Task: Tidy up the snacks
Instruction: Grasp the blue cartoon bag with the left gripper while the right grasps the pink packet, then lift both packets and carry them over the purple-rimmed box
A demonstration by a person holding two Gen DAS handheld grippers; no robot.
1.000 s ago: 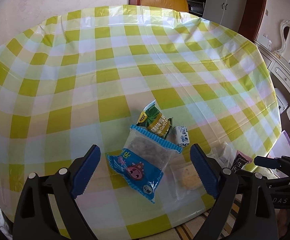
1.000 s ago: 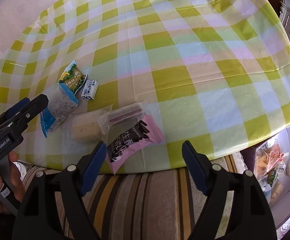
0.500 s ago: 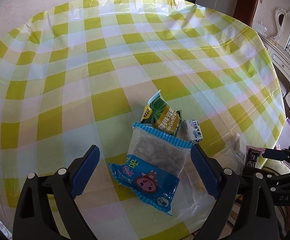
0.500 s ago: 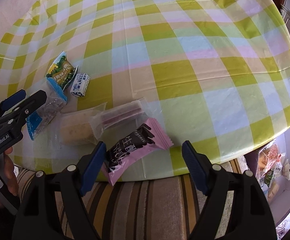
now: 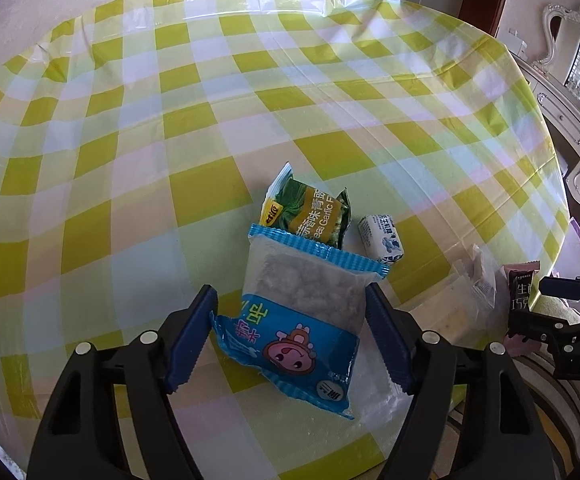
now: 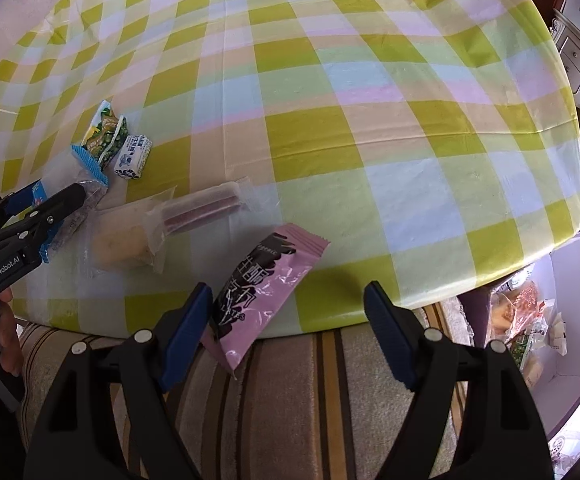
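Note:
A blue snack packet [image 5: 302,320] with a clear window lies between the open fingers of my left gripper [image 5: 292,312], its sides close to both pads. A green pea packet [image 5: 310,212] and a small white candy [image 5: 382,238] lie just beyond it. My right gripper [image 6: 290,312] is open at the table's near edge; its left pad [image 6: 187,332] is next to a pink and black packet [image 6: 261,292] that overhangs the edge. A clear packet with a yellow cake [image 6: 125,240] and a clear packet of red sticks [image 6: 205,208] lie between the two grippers.
The round table [image 6: 370,120] has a yellow-green checked cloth. A striped seat [image 6: 310,392] is below its near edge. A purple box [image 6: 578,288] holding several snacks stands on the floor at the right. White cabinets [image 5: 570,152] stand far right.
My left gripper has moved forward and down so the blue packet now lies between its fingers. My right gripper has moved closer to the pink packet at the table edge.

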